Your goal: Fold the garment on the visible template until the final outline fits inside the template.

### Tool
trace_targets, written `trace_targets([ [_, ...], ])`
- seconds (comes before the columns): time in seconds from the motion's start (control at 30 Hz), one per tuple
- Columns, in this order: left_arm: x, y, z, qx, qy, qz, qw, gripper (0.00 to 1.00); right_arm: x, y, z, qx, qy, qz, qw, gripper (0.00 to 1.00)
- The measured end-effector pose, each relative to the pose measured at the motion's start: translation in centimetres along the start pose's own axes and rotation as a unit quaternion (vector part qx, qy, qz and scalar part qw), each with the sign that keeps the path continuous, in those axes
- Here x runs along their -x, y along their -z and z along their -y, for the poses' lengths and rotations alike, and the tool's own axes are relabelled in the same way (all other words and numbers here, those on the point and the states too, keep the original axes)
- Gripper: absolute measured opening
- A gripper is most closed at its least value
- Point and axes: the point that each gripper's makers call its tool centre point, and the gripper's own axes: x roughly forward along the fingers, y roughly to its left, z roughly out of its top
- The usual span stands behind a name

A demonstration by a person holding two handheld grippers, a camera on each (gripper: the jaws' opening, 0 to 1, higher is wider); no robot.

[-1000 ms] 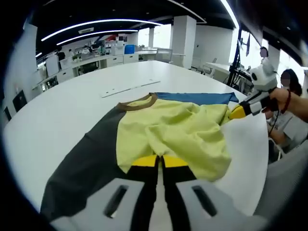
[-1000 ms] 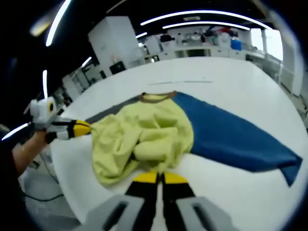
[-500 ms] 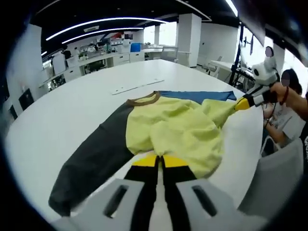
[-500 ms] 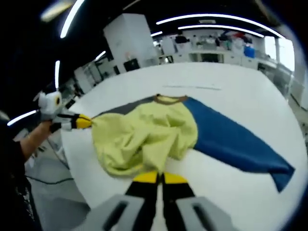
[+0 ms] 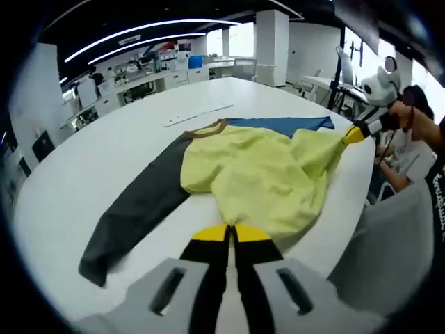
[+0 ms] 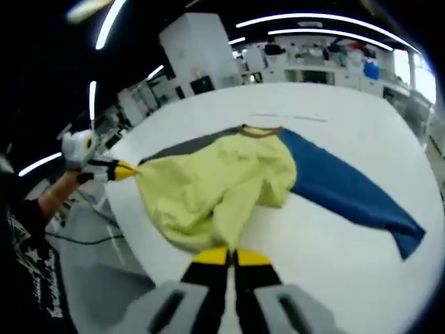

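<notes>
A garment with a yellow body (image 5: 250,170), a dark grey sleeve (image 5: 132,209) and a blue sleeve (image 5: 285,125) lies on the white table, brown collar (image 5: 205,129) at the far side. My left gripper (image 5: 227,233) is shut on the yellow hem at the near edge. My right gripper (image 5: 351,133) enters from the right, shut on the hem's other corner. In the right gripper view the yellow body (image 6: 208,188) stretches between my right gripper (image 6: 227,256) and the left gripper (image 6: 125,169). The blue sleeve (image 6: 341,191) lies flat to the right.
A thin pale strip (image 5: 198,115) lies on the round white table (image 5: 83,160) beyond the collar. The hem hangs near the table's edge (image 6: 132,243), with floor below. A person's hand (image 5: 407,129) holds the right gripper. Benches and a pillar (image 6: 191,56) stand far behind.
Both grippers have drawn back with the hem. The bunched yellow body has been pulled out flatter and wider toward the table's edge.
</notes>
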Motion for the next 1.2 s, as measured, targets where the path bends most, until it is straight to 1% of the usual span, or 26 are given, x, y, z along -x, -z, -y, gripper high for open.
trace_targets([
  [0.13, 0.7, 1.5, 0.1, 0.022, -0.007, -0.014, 0.9996, 0.00, 0.5, 1.2, -0.2, -0.009, 0.000, -0.011, 0.9999, 0.00],
  [0.2, 0.9, 2.4, 0.1, 0.046, -0.007, -0.021, 0.9987, 0.00, 0.7, 1.8, -0.4, -0.014, 0.000, -0.014, 0.9998, 0.00],
  [0.33, 1.4, 4.1, 0.0, 0.062, -0.010, -0.035, 0.9974, 0.00, 1.1, 3.0, -0.6, -0.023, 0.004, -0.023, 0.9994, 0.00],
  [0.47, 2.0, 5.3, 0.0, 0.078, -0.014, -0.048, 0.9957, 0.00, 1.3, 4.4, -0.6, -0.024, 0.011, -0.038, 0.9989, 0.00],
  [0.5, 2.1, 5.5, -0.1, 0.084, -0.016, -0.051, 0.9950, 0.00, 1.3, 4.9, -0.7, -0.021, 0.014, -0.043, 0.9988, 0.00],
  [0.57, 2.5, 6.0, -0.2, 0.110, -0.021, -0.057, 0.9921, 0.00, 1.5, 5.4, -0.6, -0.024, 0.017, -0.048, 0.9984, 0.00],
  [0.6, 2.8, 6.3, -0.2, 0.130, -0.024, -0.063, 0.9892, 0.00, 1.6, 5.5, -0.6, -0.028, 0.017, -0.049, 0.9983, 0.00],
  [0.67, 3.0, 6.3, -0.4, 0.134, -0.024, -0.061, 0.9888, 0.00, 1.9, 5.7, -0.4, -0.037, 0.020, -0.048, 0.9980, 0.00],
  [0.73, 3.2, 6.6, -0.6, 0.142, -0.025, -0.065, 0.9874, 0.00, 2.0, 6.1, -0.2, -0.042, 0.023, -0.053, 0.9974, 0.00],
  [0.83, 3.0, 7.2, -0.5, 0.165, -0.026, -0.081, 0.9827, 0.00, 1.8, 6.6, 0.1, -0.042, 0.029, -0.063, 0.9967, 0.00],
  [0.87, 2.8, 7.3, -0.6, 0.164, -0.027, -0.082, 0.9826, 0.00, 1.6, 6.8, 0.2, -0.042, 0.030, -0.064, 0.9966, 0.00],
  [0.93, 2.3, 8.2, -0.9, 0.177, -0.029, -0.105, 0.9782, 0.00, 1.1, 7.5, 0.3, -0.047, 0.030, -0.074, 0.9957, 0.00],
  [0.97, 2.0, 8.2, -0.8, 0.176, -0.029, -0.105, 0.9783, 0.00, 0.9, 7.7, 0.3, -0.049, 0.029, -0.077, 0.9954, 0.00],
  [1.07, 1.6, 8.7, -0.8, 0.176, -0.032, -0.116, 0.9770, 0.00, 0.3, 8.8, 0.4, -0.042, 0.036, -0.093, 0.9941, 0.00],
  [1.2, 1.8, 9.4, -0.6, 0.178, -0.029, -0.120, 0.9762, 0.00, 0.0, 9.3, 0.9, -0.044, 0.039, -0.095, 0.9937, 0.00],
])
